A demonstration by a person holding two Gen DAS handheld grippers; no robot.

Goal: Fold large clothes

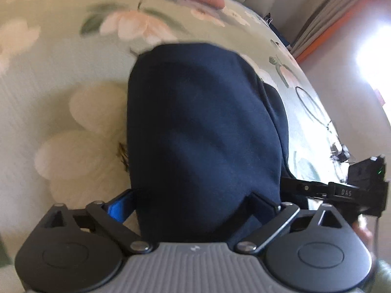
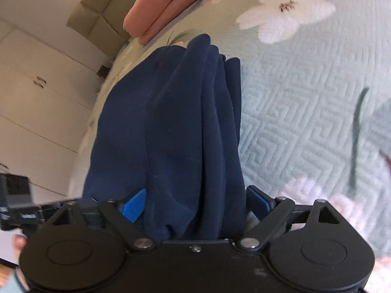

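Note:
A navy blue garment hangs between both grippers above a pale green floral bedspread. My left gripper is shut on the garment, which drapes over its blue fingers and hides the right one. In the right wrist view the same garment falls in folds from my right gripper, which is shut on its bunched edge. The right gripper also shows at the right edge of the left wrist view.
A pink folded quilt lies at the far end of the bed. White cupboards stand beyond the bed's left side. A black cable lies near the bed's right edge, with curtains behind.

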